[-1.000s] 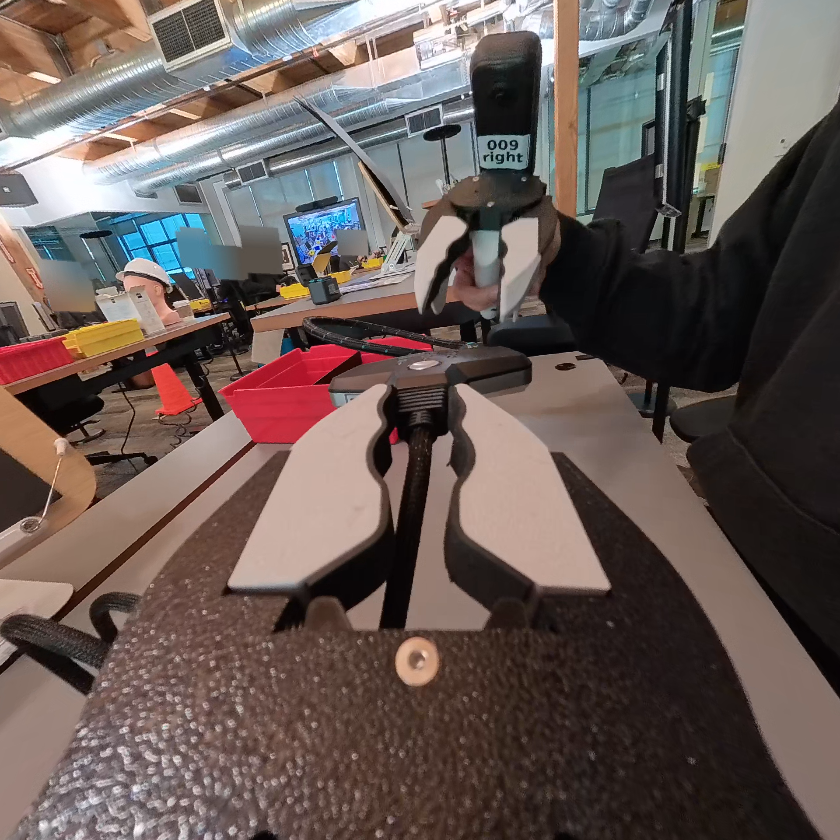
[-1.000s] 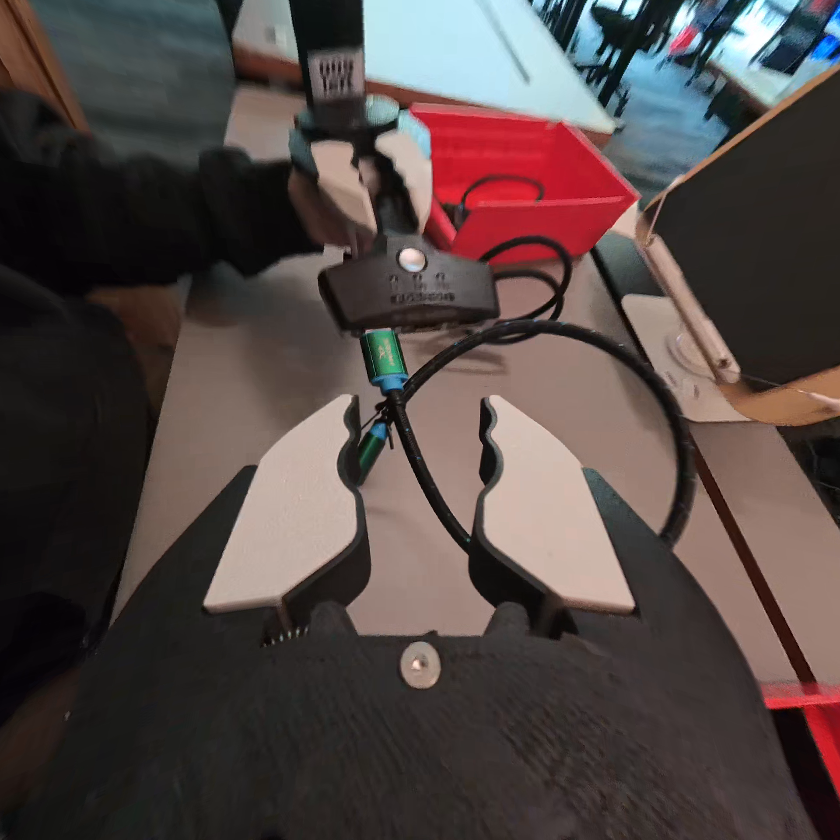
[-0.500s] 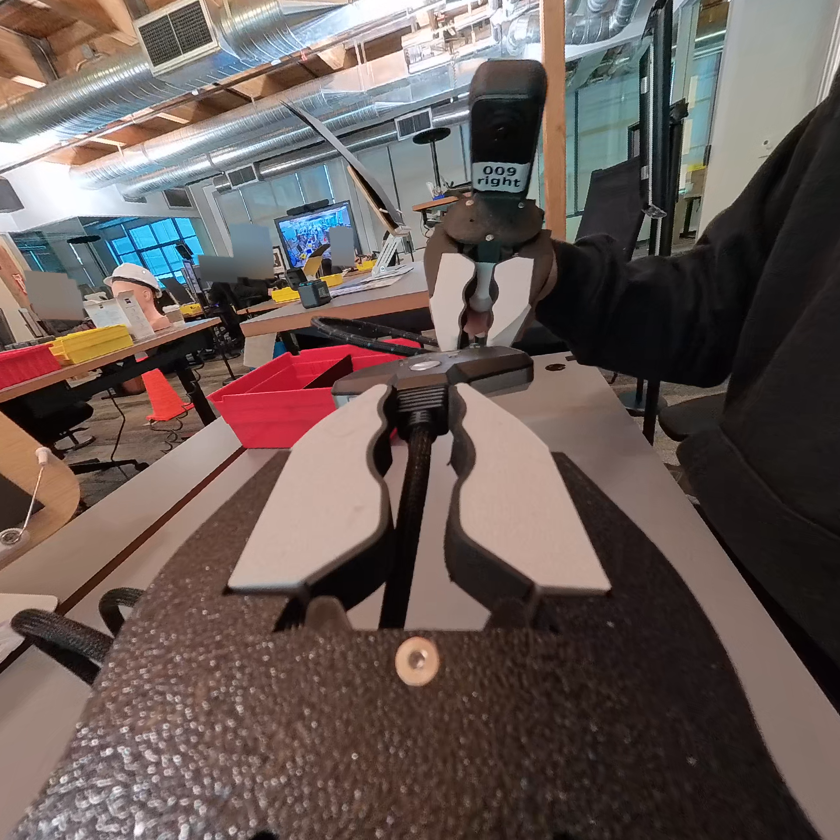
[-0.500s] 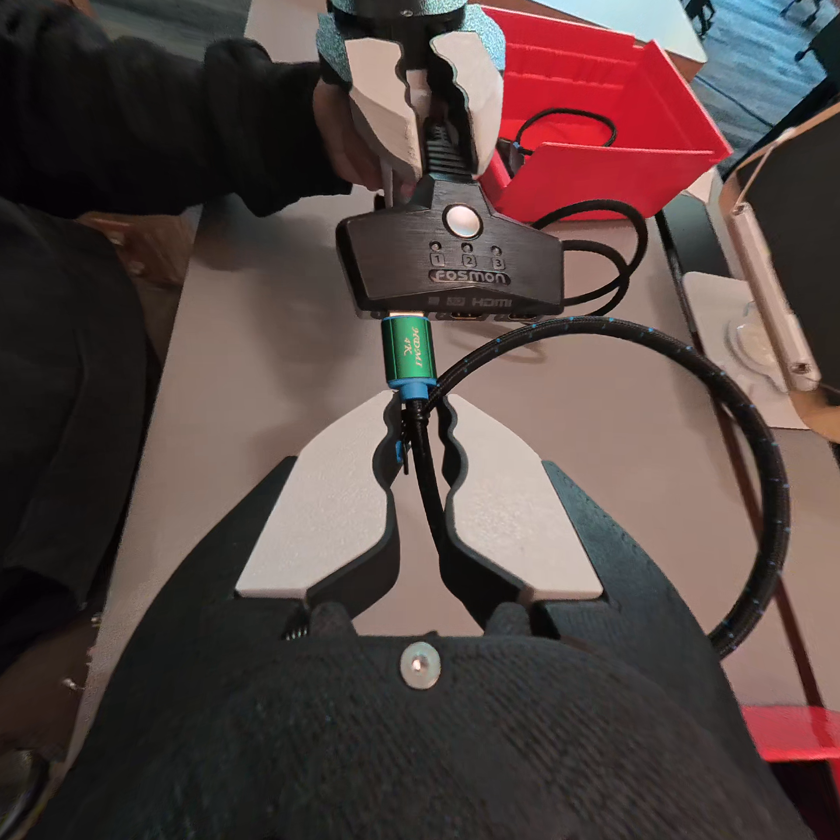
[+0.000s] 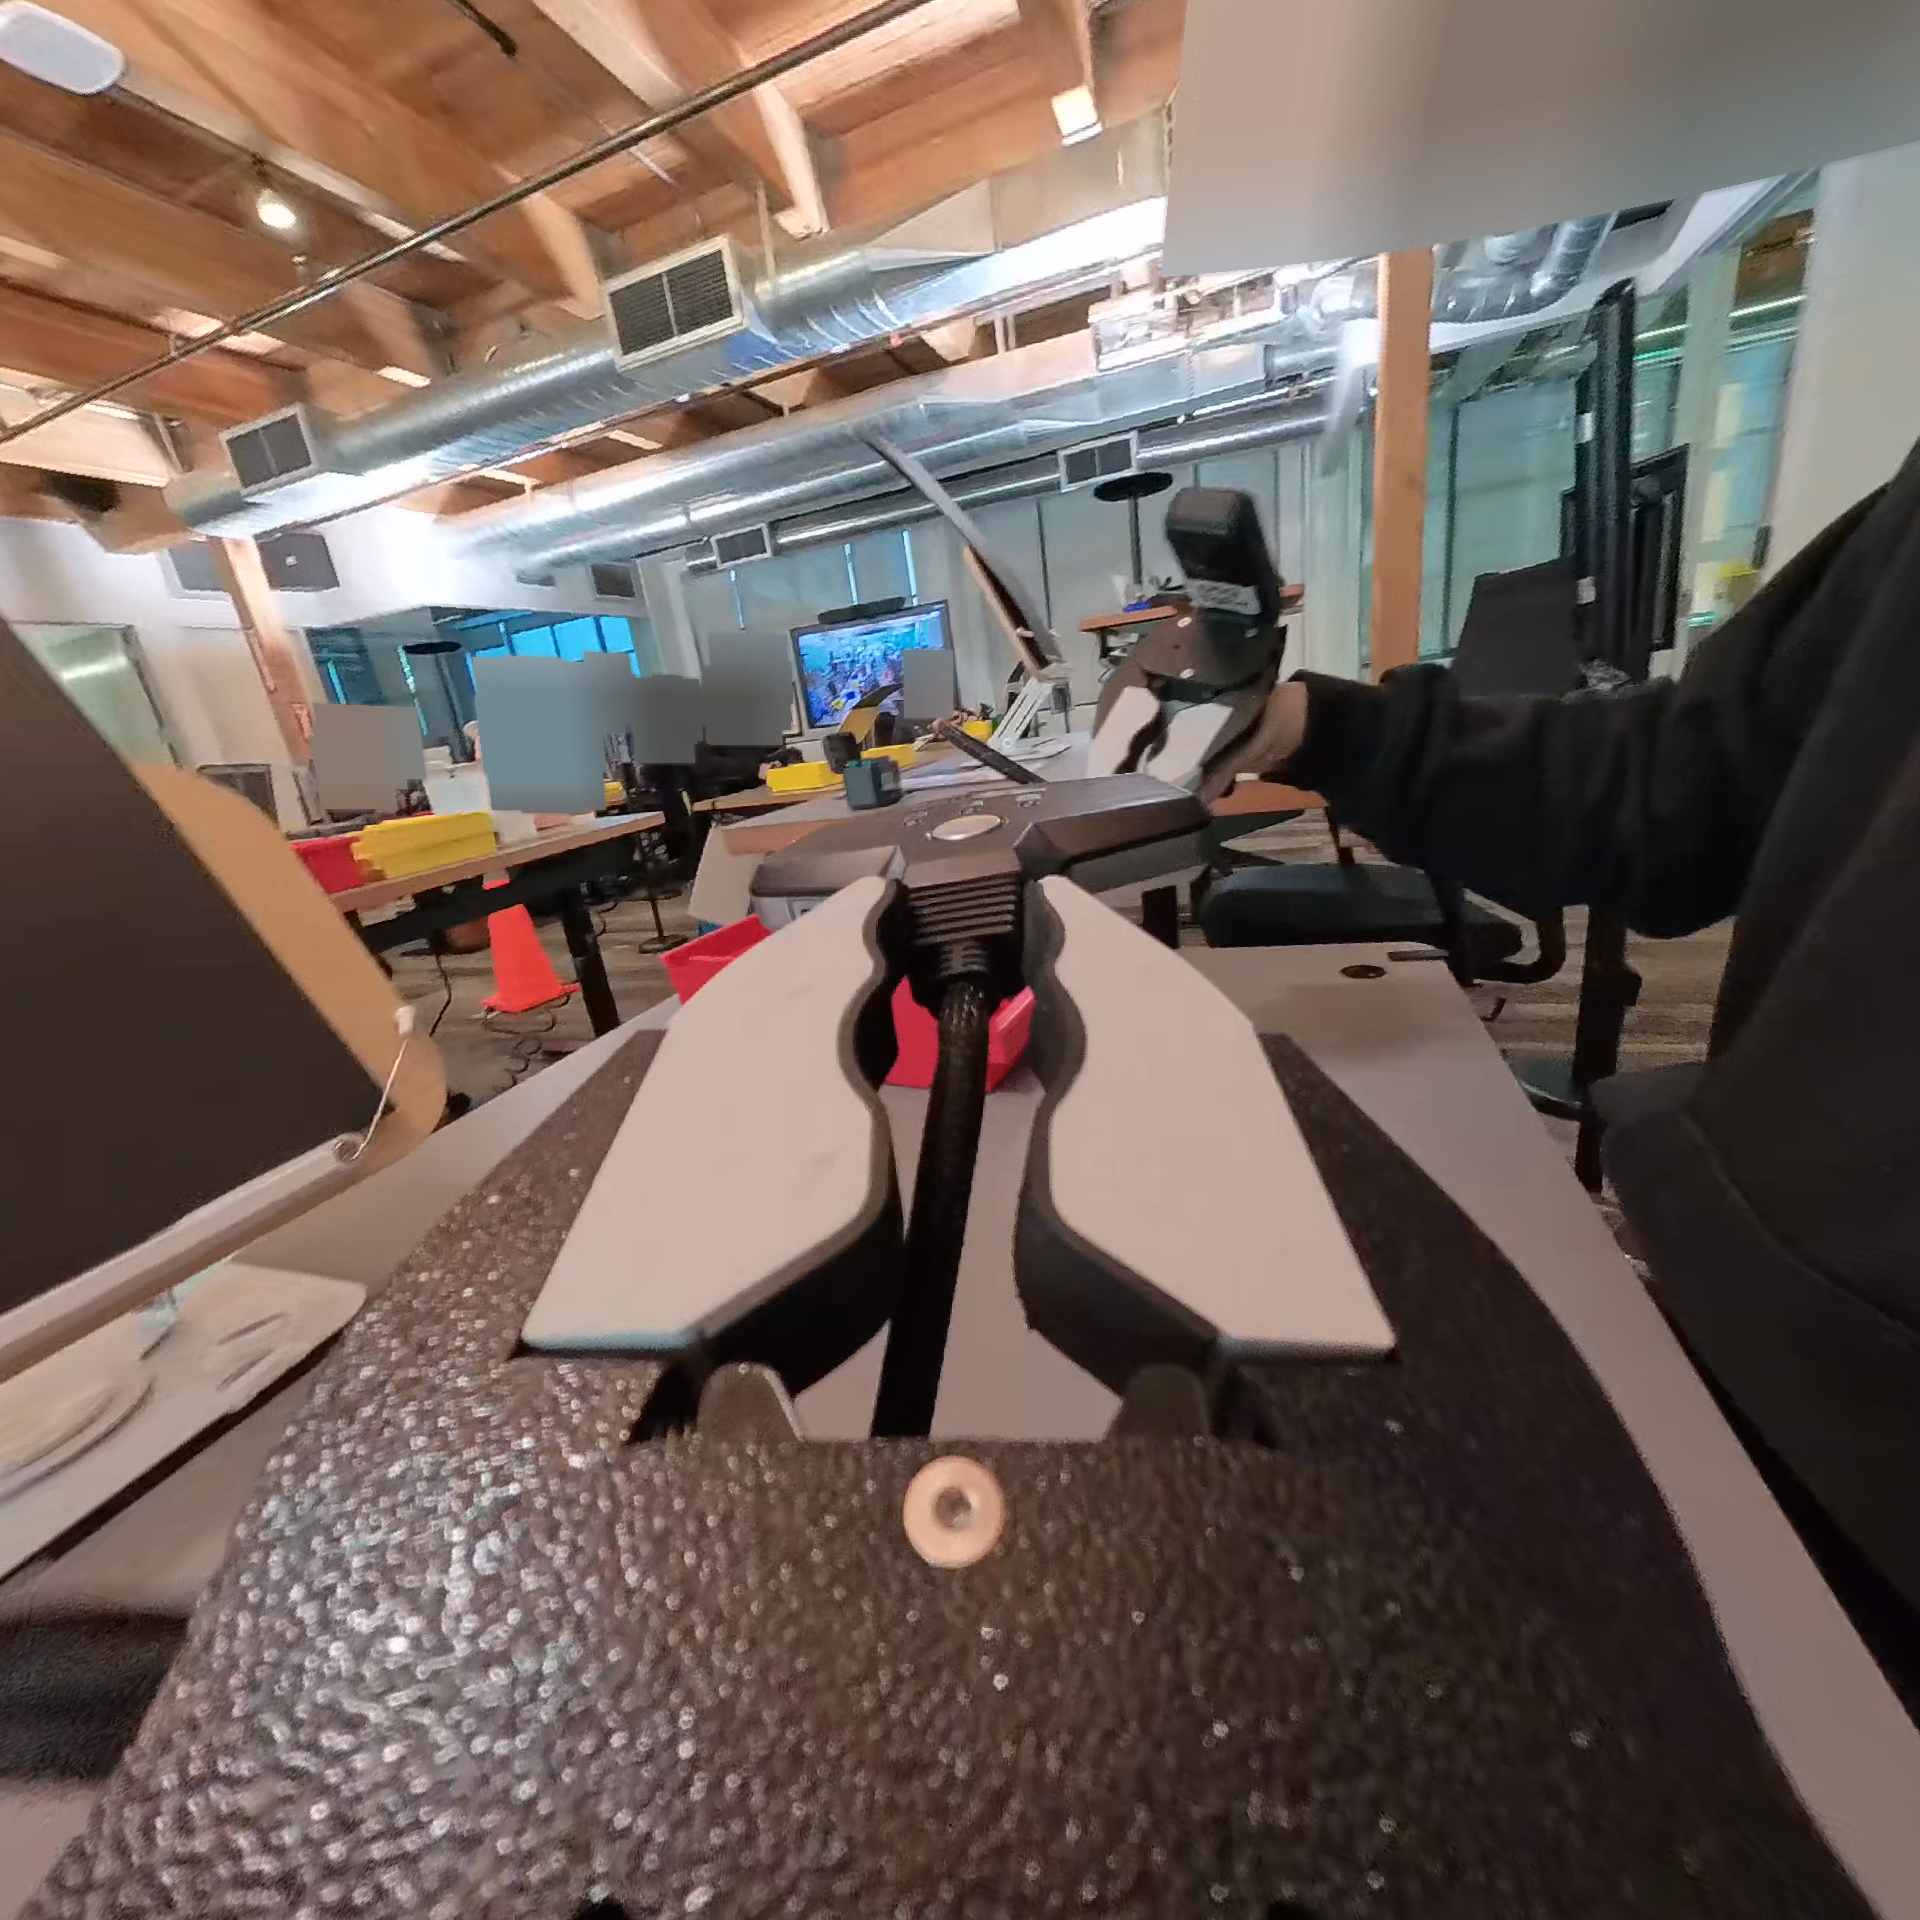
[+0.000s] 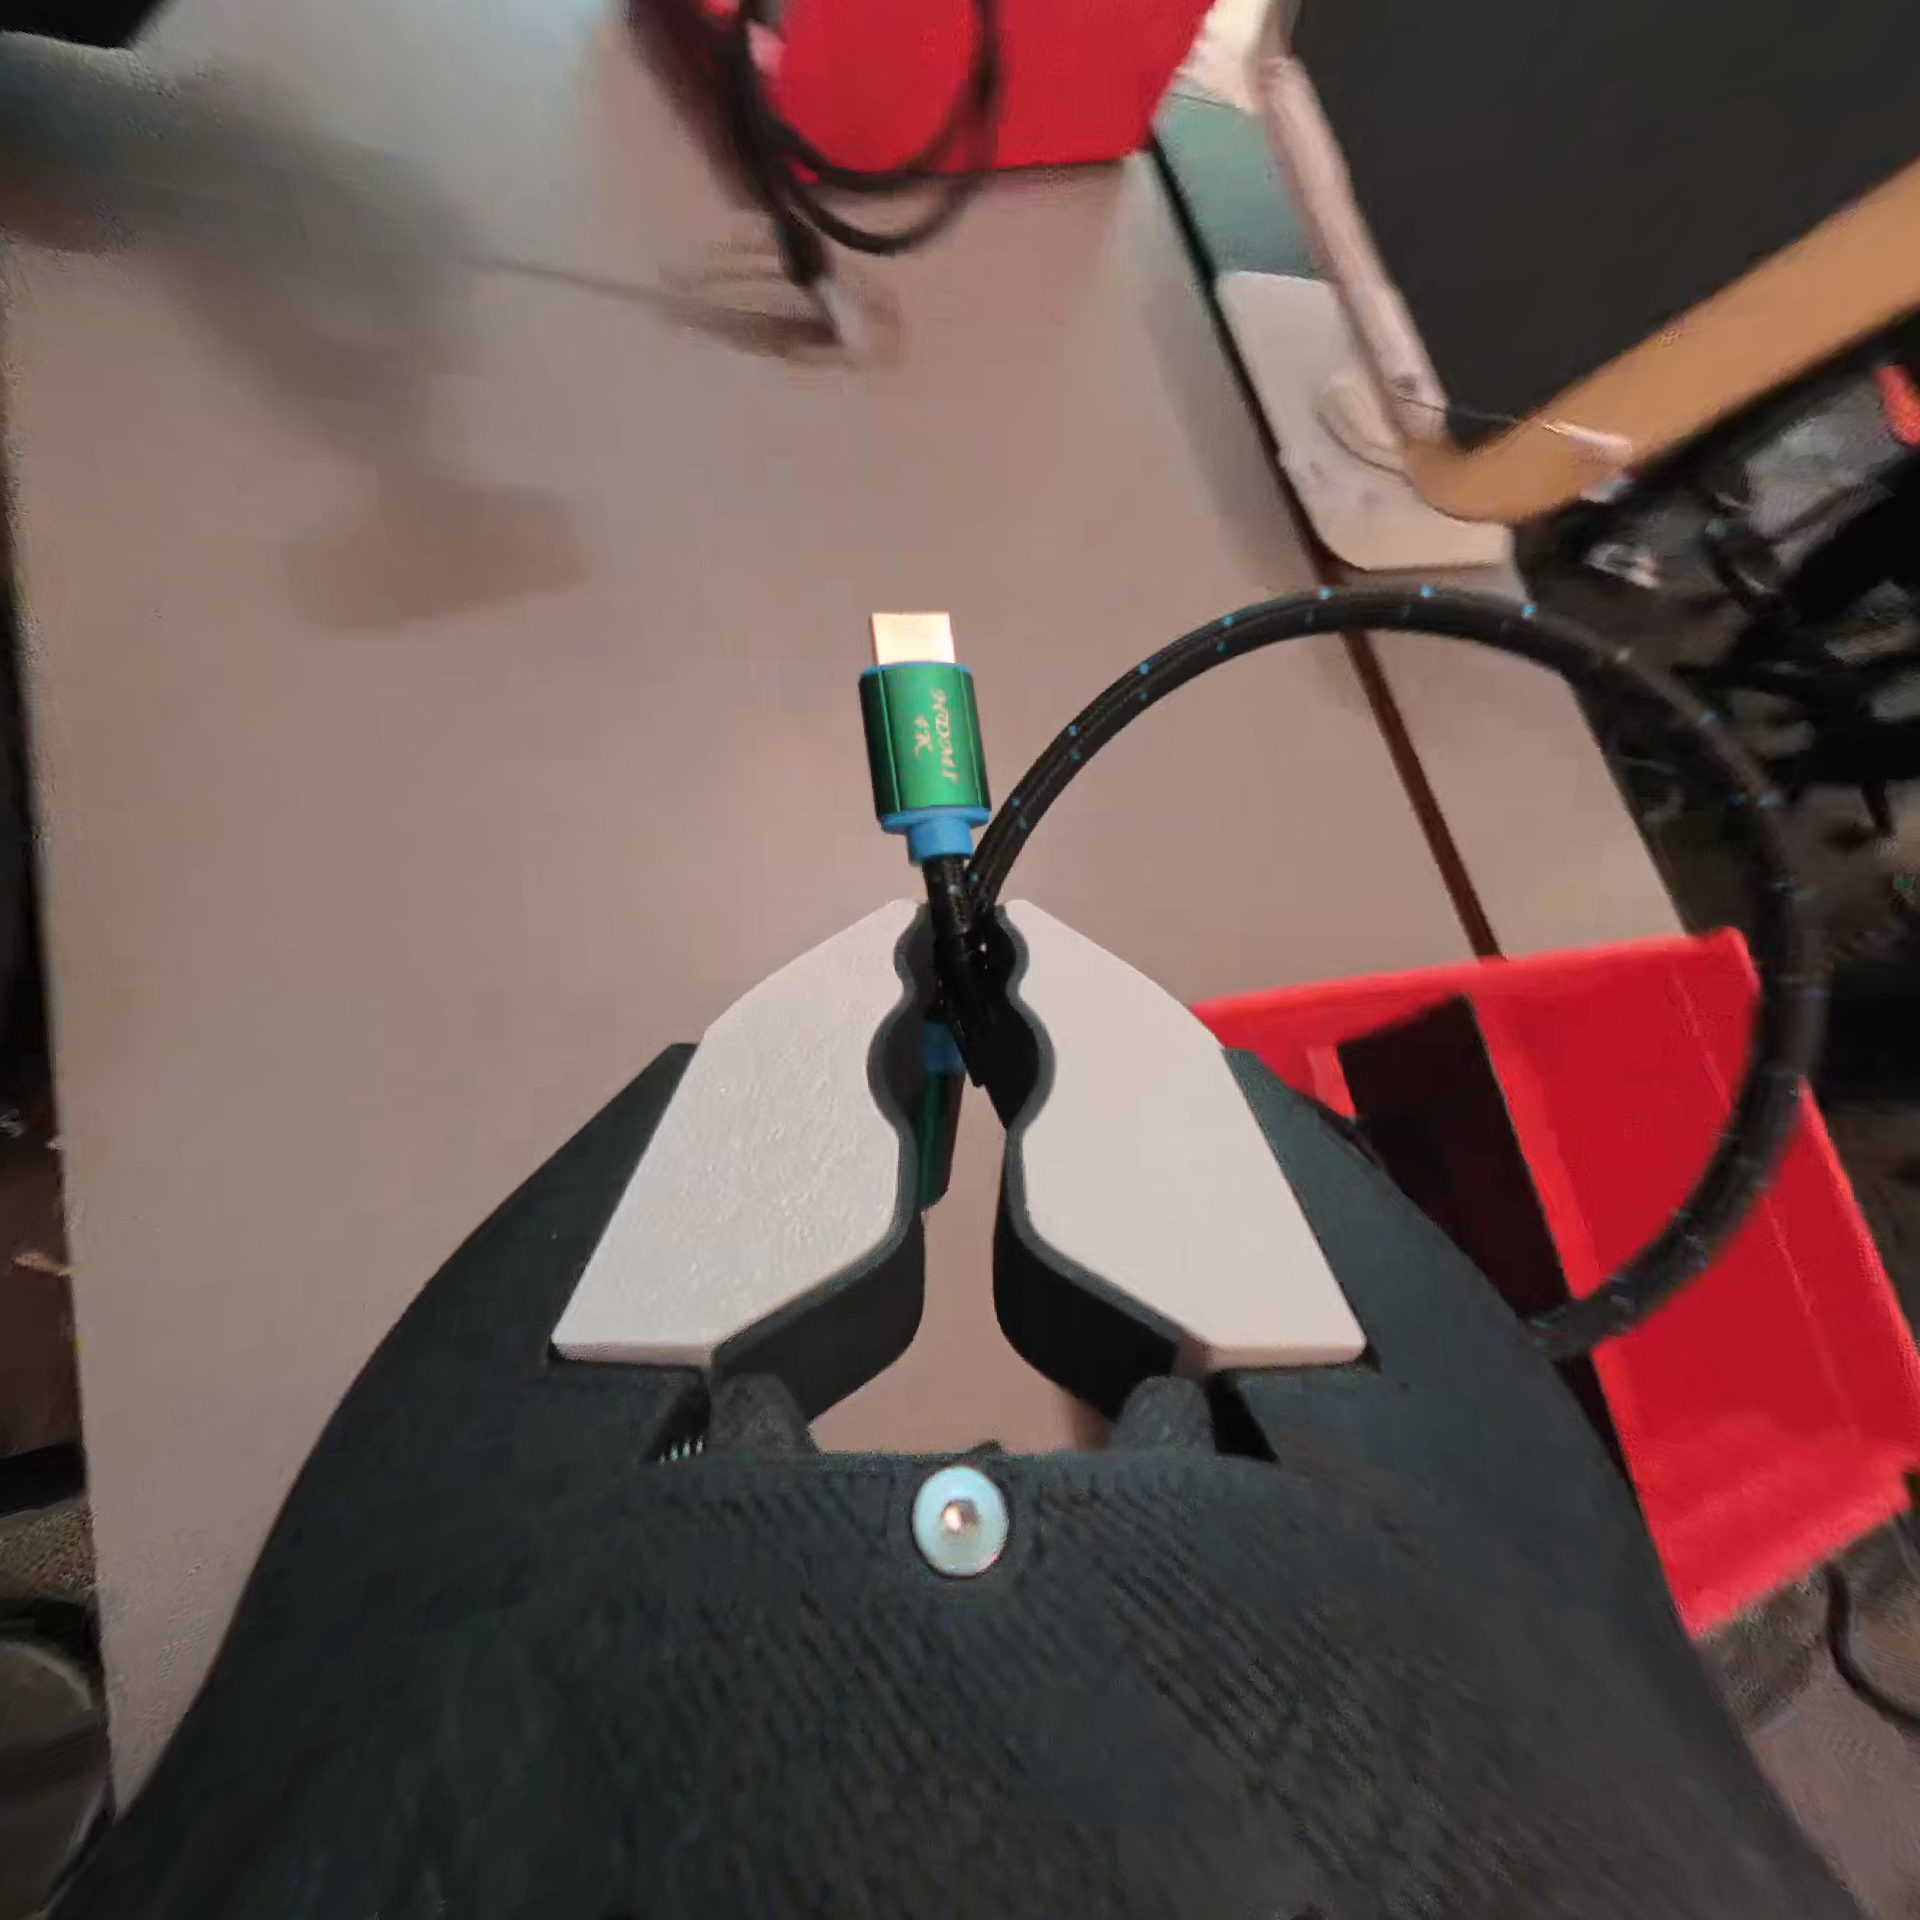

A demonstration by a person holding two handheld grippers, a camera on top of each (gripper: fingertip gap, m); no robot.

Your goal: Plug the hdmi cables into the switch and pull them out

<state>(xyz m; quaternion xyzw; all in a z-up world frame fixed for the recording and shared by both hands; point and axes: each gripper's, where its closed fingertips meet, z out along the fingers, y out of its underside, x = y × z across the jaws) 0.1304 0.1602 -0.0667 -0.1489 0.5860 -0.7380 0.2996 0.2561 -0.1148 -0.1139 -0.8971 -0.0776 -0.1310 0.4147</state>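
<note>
In the left wrist view my left gripper (image 5: 966, 906) is shut on the ribbed cable collar at the back of the black HDMI switch (image 5: 977, 831) and holds the switch level above the table. My right gripper (image 5: 1174, 732) shows beyond it, apart from the switch. In the right wrist view my right gripper (image 6: 961, 920) is shut on the black braided HDMI cable (image 6: 1558, 675) just behind its green plug (image 6: 923, 750). The plug's gold tip (image 6: 912, 639) is bare and free in the air. A second green plug (image 6: 935, 1122) hangs between the fingers. The switch is out of this view.
A red bin (image 6: 1662, 1195) sits at the right under the cable loop, and another red bin (image 6: 987, 83) with thin black cables lies farther off. A tilted dark panel on a wooden stand (image 5: 156, 935) stands at the table's (image 6: 416, 935) edge. A person's dark sleeve (image 5: 1662, 810) reaches across.
My right gripper closed on the braided cable and drew back, and the green plug came out of the switch. My left gripper, still shut, raised and turned the switch.
</note>
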